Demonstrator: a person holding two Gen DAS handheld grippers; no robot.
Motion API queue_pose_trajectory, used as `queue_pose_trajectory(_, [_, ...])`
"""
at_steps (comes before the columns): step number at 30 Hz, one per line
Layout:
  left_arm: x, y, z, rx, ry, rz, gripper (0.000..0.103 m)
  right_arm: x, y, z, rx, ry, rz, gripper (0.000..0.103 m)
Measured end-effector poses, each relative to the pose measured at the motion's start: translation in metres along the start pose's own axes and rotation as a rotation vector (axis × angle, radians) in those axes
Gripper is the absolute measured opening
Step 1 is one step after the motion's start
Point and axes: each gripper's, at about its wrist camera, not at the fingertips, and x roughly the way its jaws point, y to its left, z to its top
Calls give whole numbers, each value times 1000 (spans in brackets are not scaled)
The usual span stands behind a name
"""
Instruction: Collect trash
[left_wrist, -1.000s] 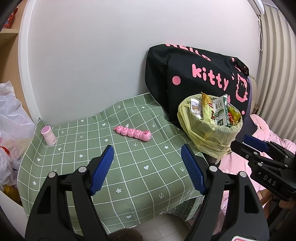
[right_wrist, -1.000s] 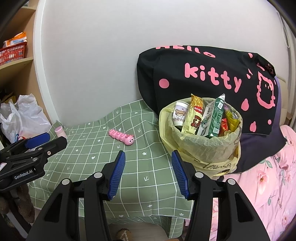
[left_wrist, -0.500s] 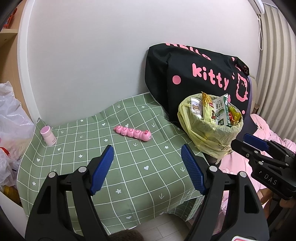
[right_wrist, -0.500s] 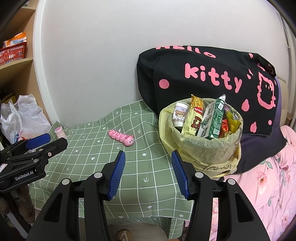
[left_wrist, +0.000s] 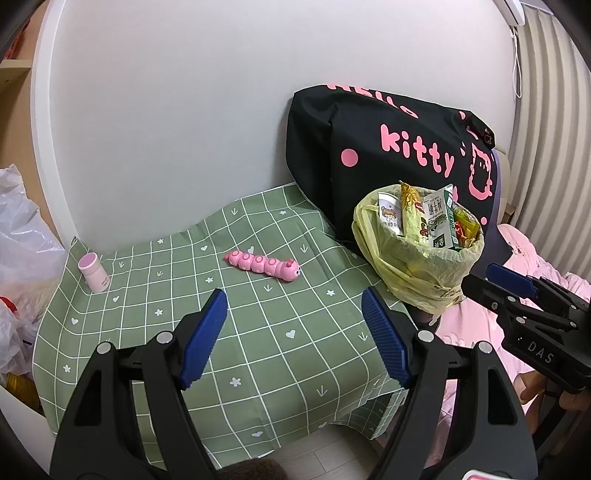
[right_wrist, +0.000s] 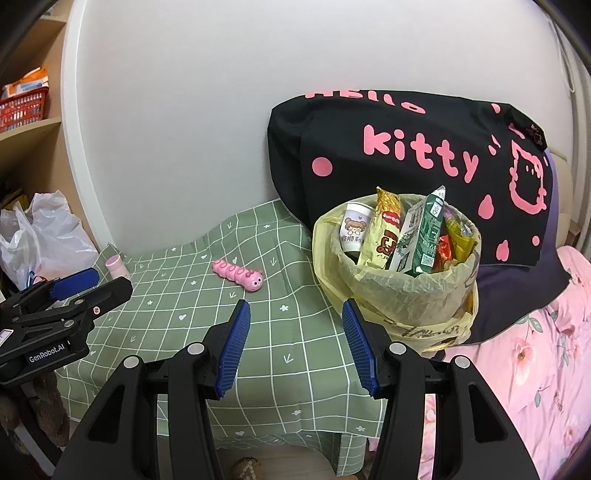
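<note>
Both claws hang spread and empty over a green checked tablecloth (left_wrist: 258, 354): the left gripper (left_wrist: 293, 338), the right gripper (right_wrist: 295, 345). A full yellow trash bag (right_wrist: 399, 295) sits at the cloth's right edge; only the right view shows a red basket (right_wrist: 22, 109) on shelves

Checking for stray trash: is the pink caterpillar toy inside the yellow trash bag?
No, the pink caterpillar toy lies on the green tablecloth, left of the yellow trash bag.
</note>
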Motion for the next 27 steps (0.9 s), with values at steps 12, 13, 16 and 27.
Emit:
queue_pose_trajectory(12, [-3, 1, -1, 0, -7, 5, 71, -2, 3, -2, -6, 1, -5, 49])
queue_pose_trajectory(13, [-4, 1, -1, 0, -8, 5, 71, -2, 4, -2, -8, 1, -5, 49])
queue_pose_trajectory(16, [-5, 1, -1, 0, -12, 10, 70, -1, 7, -2, -12, 2, -7, 49])
queue_pose_trajectory(27, [16, 18, -5, -66, 60, -21, 68, 15, 9, -3, -22, 43, -30, 49])
